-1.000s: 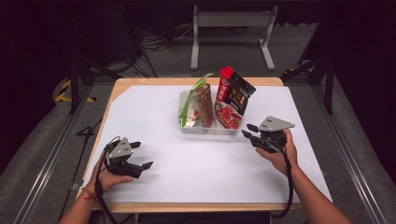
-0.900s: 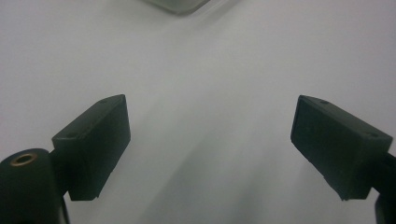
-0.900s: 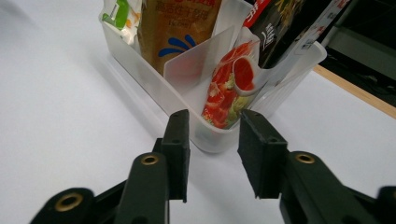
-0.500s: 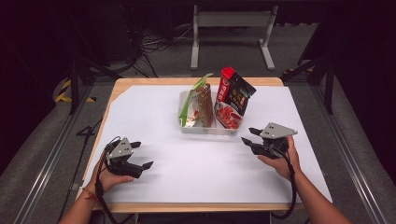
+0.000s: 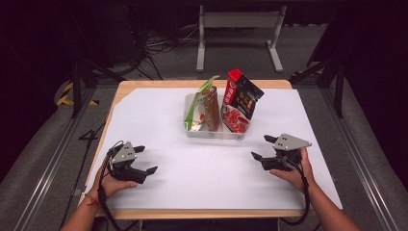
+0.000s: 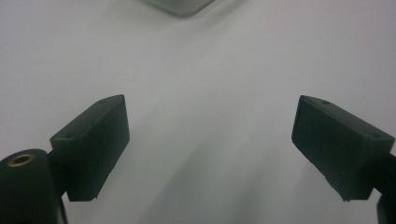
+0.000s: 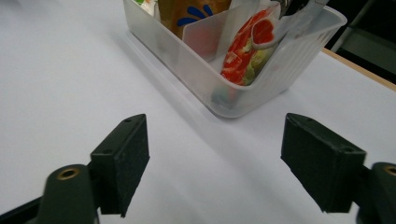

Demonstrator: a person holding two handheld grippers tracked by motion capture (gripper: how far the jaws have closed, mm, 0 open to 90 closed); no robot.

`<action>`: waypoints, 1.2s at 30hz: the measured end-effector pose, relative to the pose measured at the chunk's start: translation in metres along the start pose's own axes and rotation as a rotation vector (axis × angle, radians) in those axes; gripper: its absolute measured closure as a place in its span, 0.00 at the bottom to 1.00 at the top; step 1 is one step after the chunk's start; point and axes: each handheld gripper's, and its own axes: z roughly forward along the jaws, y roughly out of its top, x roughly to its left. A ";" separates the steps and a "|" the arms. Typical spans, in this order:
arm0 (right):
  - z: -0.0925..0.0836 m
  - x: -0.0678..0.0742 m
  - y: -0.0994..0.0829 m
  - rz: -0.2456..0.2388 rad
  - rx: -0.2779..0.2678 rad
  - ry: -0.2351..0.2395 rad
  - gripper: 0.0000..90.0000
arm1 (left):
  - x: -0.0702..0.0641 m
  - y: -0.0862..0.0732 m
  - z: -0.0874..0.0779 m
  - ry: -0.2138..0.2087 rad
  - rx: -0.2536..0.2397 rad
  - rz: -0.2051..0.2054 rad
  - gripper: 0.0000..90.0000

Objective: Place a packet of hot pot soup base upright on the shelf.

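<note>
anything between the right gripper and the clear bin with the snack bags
Nothing: in the right gripper view only bare white paper lies between the right gripper, its fingers just opened and empty, and the clear bin.

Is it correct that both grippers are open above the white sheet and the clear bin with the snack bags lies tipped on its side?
Not quite. The clear bin stands upright on the white sheet, its snack bags standing inside, as the high view shows. The rest holds: the left gripper and right gripper are open with nothing between their jaws.
</note>
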 end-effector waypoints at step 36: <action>-0.029 0.003 -0.039 0.031 -0.020 -0.068 0.11 | 0.000 0.002 0.003 0.023 0.006 0.002 0.12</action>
